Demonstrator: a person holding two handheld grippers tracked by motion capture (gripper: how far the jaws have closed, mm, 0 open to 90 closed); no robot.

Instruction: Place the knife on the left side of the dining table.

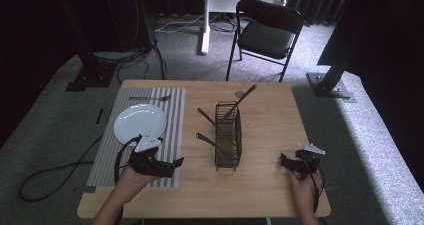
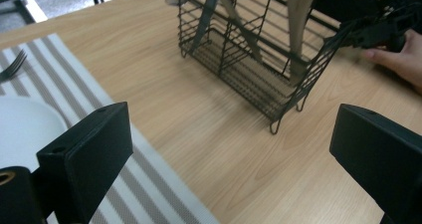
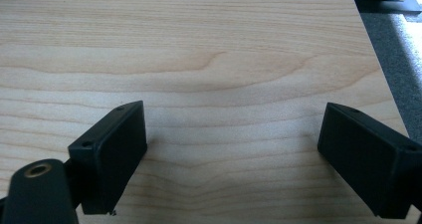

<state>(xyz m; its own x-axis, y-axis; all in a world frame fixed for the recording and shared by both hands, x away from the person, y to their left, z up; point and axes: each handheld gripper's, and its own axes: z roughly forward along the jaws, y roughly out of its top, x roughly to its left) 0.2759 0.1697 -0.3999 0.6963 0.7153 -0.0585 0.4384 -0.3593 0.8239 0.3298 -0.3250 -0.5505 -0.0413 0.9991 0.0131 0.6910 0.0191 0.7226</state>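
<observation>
Wire basket [image 1: 228, 135] runs lengthwise away from the person; left gripper [image 1: 172, 166], jaws spread, faces it; right gripper [image 1: 286, 161] spread beside it.

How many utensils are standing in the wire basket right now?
3 in the wire basket: one utensil leaning out the far end, one angled left at mid-basket, one angled left nearer the person. Shorter ones may be hidden.

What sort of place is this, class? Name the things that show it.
Probably a lab or studio for recording tasks, not a dining room: black curtains hang all round, frame posts and cables stand on grey carpet, and one table carries a staged place setting.
</observation>
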